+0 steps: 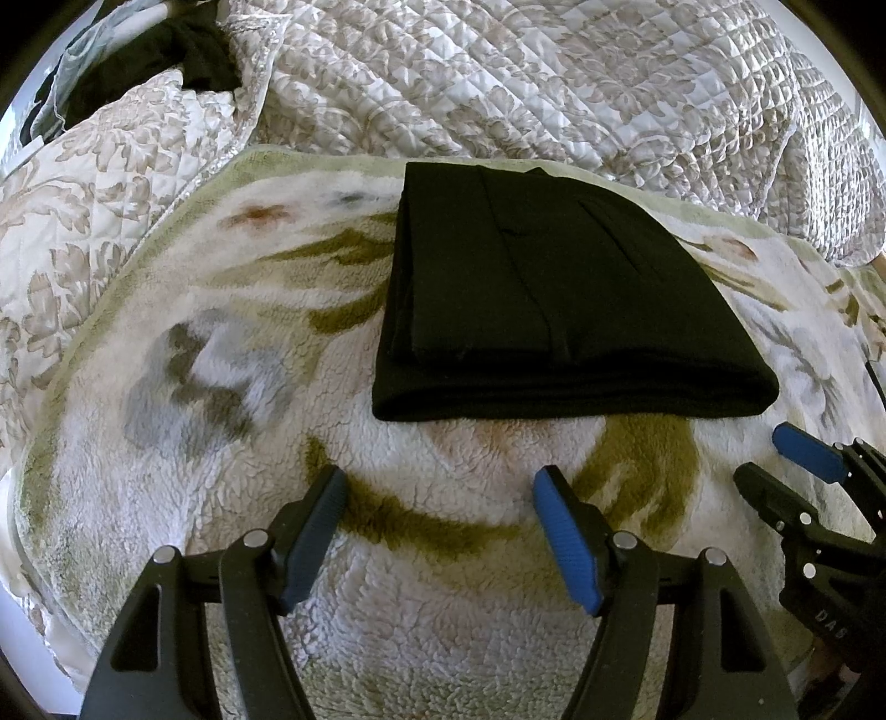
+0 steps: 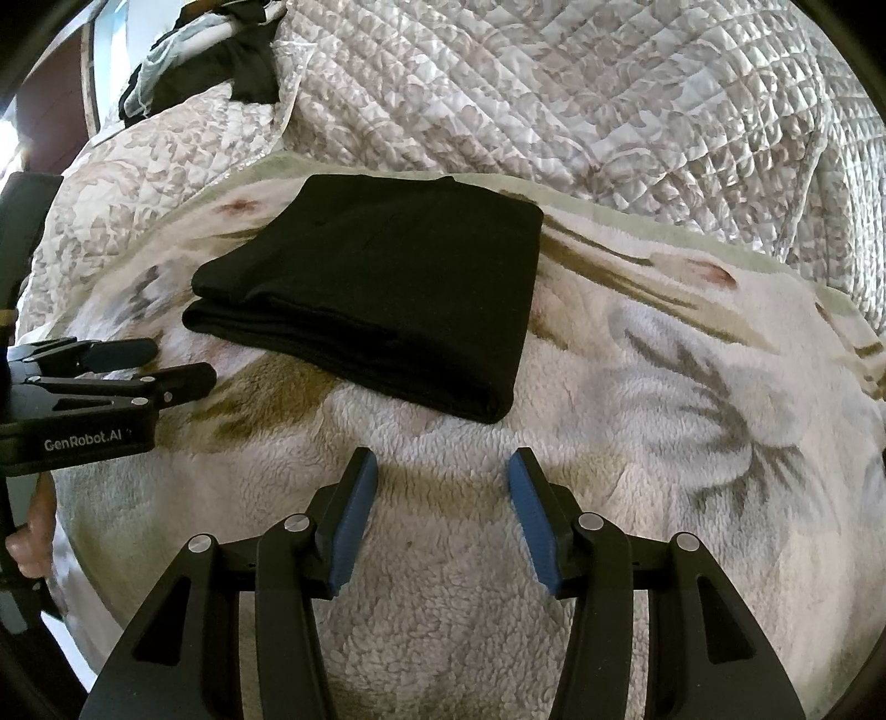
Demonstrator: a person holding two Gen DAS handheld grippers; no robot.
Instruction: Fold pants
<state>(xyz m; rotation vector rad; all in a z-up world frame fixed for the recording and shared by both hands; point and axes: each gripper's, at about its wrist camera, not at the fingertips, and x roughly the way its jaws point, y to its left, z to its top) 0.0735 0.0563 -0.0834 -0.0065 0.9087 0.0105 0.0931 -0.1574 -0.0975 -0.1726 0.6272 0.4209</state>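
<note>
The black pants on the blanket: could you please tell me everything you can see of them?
The black pants are plain, matte, soft-looking cloth, folded into a compact, roughly rectangular, flat bundle of several layers. A rounded fold edge faces the cameras, stacked edges show along one side, and faint seams run across the top. They lie on the fleecy floral blanket, near its far border by the quilted bedspread. Nothing else touches them: both hand-held grippers, left and right, are open and short of the bundle.

1. We saw a bed covered by a quilted floral bedspread (image 1: 554, 72).
2. A fleecy flowered blanket (image 1: 232, 387) lay spread over it.
3. Folded black pants (image 1: 554, 299) rested on the blanket, towards its far edge.
4. Dark clothing (image 1: 194, 50) was heaped at the bed's far left corner.
</note>
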